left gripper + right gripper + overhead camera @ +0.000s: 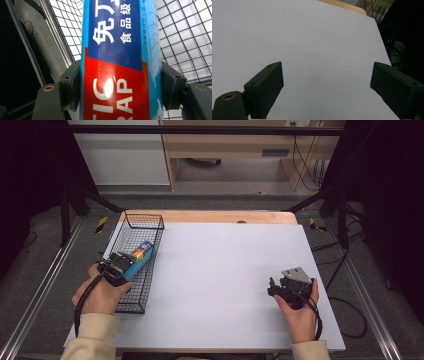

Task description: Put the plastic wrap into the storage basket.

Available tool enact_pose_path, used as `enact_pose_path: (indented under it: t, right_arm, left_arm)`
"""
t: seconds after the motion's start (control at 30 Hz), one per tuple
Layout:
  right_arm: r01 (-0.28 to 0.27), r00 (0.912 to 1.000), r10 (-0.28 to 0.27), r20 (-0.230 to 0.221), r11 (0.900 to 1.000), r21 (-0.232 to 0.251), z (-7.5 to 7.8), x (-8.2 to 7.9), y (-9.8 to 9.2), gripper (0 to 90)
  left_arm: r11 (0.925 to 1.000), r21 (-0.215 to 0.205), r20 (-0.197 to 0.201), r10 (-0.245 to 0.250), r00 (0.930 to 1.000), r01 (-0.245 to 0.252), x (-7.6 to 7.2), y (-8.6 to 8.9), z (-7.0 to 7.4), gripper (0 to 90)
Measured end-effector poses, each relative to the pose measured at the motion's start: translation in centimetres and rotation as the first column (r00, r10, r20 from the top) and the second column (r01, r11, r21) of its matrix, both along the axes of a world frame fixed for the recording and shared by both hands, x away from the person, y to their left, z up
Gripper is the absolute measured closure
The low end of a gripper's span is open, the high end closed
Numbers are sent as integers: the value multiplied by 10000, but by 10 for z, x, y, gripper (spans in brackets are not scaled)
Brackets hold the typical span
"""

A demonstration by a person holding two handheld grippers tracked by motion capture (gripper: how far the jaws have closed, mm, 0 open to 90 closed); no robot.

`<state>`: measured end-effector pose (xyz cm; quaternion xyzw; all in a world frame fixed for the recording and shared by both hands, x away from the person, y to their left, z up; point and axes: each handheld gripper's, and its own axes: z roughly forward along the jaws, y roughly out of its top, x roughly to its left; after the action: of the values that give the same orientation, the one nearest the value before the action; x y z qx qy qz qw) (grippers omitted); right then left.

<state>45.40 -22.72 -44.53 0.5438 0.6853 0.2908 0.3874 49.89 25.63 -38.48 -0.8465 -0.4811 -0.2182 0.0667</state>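
Observation:
A long blue box of plastic wrap (pixel 141 255) with a red and dark-blue label lies over the black wire basket (pixel 143 222) at the table's left side. My left gripper (pixel 121 263) is shut on the box. In the left gripper view the box (pixel 120 60) runs up between both black jaws, whose pads (pixel 72 85) press its sides, with basket mesh (pixel 185 37) behind it. My right gripper (pixel 278 289) rests low over the white tabletop at the right, held by a hand. In the right gripper view this gripper (pixel 325 87) is open, with bare white board between the jaws.
The white board (pixel 220 270) covers most of a wooden table (pixel 210 216). Beyond the right edge the floor carries cables (pixel 350 315) and a dark frame leg (pixel 342 220). A metal rail (pixel 45 280) runs along the left.

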Motion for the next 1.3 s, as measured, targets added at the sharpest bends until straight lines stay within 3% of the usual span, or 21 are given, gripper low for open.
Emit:
enact_pose_path:
  t: [0.17,0.23,0.33,0.47,0.57,0.8,0.87,0.9,0.97,1.0,1.03,1.13,1.2,1.3]
  right_arm:
    - [-34,10000,34,3,10000,-15,0,0,0,114]
    - [-35,10000,35,28,10000,1,0,0,0,114]
    - [-21,10000,21,0,10000,6,0,0,-1,110]
    - [-32,10000,32,-42,10000,5,0,0,-1,102]
    - [-12,10000,12,-46,10000,15,0,0,-1,95]
    - [45,10000,-45,-36,10000,-14,0,0,-3,79]
    - [57,10000,-57,-61,10000,12,0,0,-4,76]
    - [77,9999,-77,-75,10000,-13,-1,0,-4,75]
    - [91,9999,-91,-97,10000,13,-1,1,-5,75]
    - [110,9999,-109,-120,9999,32,-1,0,-5,75]
    - [91,9999,-90,-127,9999,51,-1,0,-6,75]
    - [115,9999,-115,-102,9999,37,-1,0,-6,72]
    - [128,9999,-127,-97,9999,33,-1,0,-6,67]
    - [107,9999,-107,-125,9999,23,-1,0,-7,59]
  left_arm:
    - [10000,59,24,-44,10000,44,-1,-1,0,317]
    - [10000,55,293,-59,9996,57,-4,-2,1,311]
    - [10000,34,958,-22,9954,19,-9,-3,13,214]
    - [9986,-349,2044,-312,9784,391,-21,-10,35,170]
    - [9944,-714,2477,-584,9671,783,-28,-16,49,141]
    - [9738,-1398,3410,-1226,9320,1793,-41,-38,70,121]
    - [9636,-1574,3500,-1503,9246,2162,-44,-46,73,121]
    - [9565,-1579,3573,-1763,9172,2453,-44,-49,73,122]
    - [9512,-1586,3672,-1920,9101,2647,-46,-57,73,126]
    - [9497,-1629,3636,-1942,9111,2674,-47,-61,73,124]
    - [9463,-1673,3683,-2002,9079,2765,-47,-64,72,124]
    - [9356,-1665,3852,-2289,8940,3113,-48,-74,72,123]
    - [9244,-1704,3874,-2556,8858,3412,-50,-81,72,122]
    - [9150,-1679,3966,-2781,8749,3669,-52,-90,71,122]
